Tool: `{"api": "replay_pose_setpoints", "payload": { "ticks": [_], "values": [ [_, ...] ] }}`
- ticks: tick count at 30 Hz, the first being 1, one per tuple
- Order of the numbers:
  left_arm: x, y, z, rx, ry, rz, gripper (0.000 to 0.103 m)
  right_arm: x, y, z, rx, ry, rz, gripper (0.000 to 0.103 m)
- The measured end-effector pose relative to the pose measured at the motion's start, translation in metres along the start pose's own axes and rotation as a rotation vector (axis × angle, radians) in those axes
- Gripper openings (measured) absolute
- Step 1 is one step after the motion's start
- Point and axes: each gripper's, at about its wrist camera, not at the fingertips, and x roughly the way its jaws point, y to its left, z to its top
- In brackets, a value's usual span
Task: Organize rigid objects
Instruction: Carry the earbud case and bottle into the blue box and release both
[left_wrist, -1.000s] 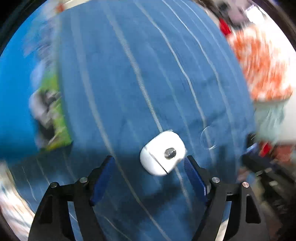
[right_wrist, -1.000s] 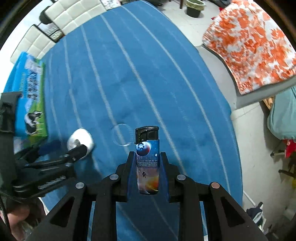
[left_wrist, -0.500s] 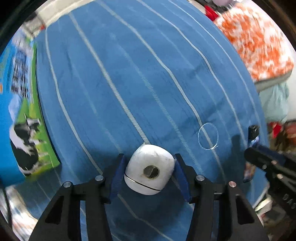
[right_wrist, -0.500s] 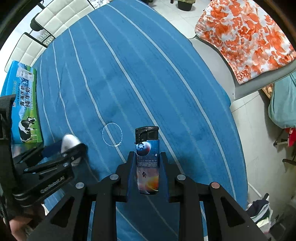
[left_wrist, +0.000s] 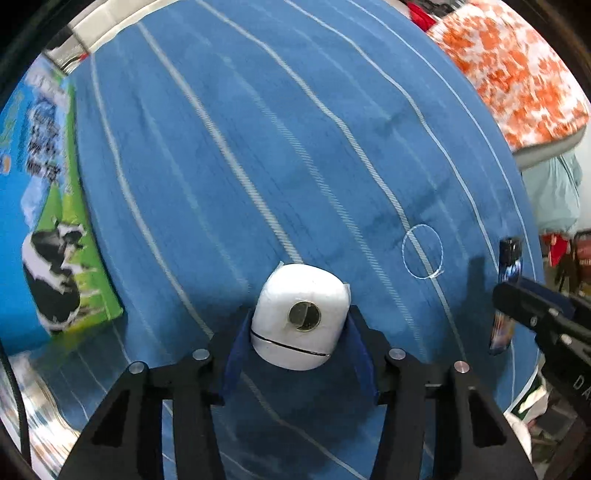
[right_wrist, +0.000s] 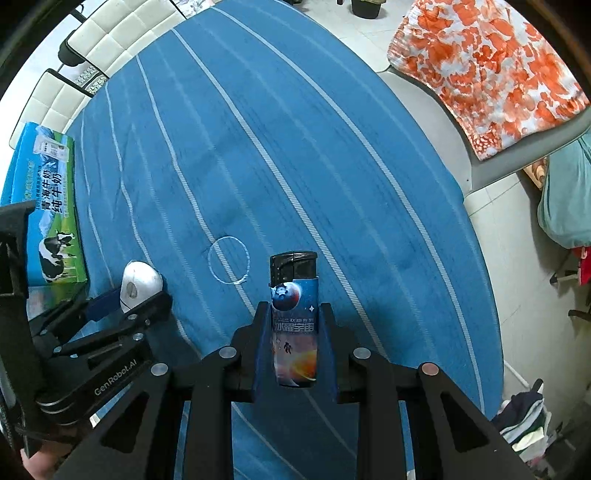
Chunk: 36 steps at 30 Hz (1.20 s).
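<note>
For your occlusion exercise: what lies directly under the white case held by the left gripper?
Under the white case only blue striped cloth shows. The patch directly beneath it and the left gripper is covered.

The left gripper (left_wrist: 300, 325) is clamped on a white case (left_wrist: 301, 321) — blue pads pressing both sides. The right gripper (right_wrist: 295, 325) pinches an upright lighter (right_wrist: 294, 321), to the left one's right.
</note>
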Motion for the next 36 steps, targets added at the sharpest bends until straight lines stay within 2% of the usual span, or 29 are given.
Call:
{"api": "replay_pose_setpoints", "payload": {
  "ticks": [6,12,16,21,30,36],
  "values": [
    [-0.033,0.009,-0.016,-0.091,-0.087,-0.014,0.046,-0.032,0.022,-0.004,-0.054,-0.049,0.025,0.027],
    [-0.097,0.024,-0.042,-0.13,-0.228,-0.026,0.046,-0.082,0.072,-0.017,-0.169,-0.124,0.067,0.027],
    [-0.148,0.055,-0.064,-0.156,-0.334,0.013,0.046,-0.113,0.115,-0.029,-0.253,-0.171,0.102,0.027],
    [-0.194,0.095,-0.084,-0.224,-0.43,0.069,0.045,-0.143,0.172,-0.046,-0.351,-0.212,0.15,0.027],
    [-0.258,0.177,-0.127,-0.339,-0.531,0.145,0.044,-0.173,0.263,-0.068,-0.476,-0.252,0.208,0.027],
    [-0.27,0.219,-0.135,-0.389,-0.549,0.143,0.041,-0.157,0.305,-0.059,-0.493,-0.222,0.218,0.027]
  ]
}}
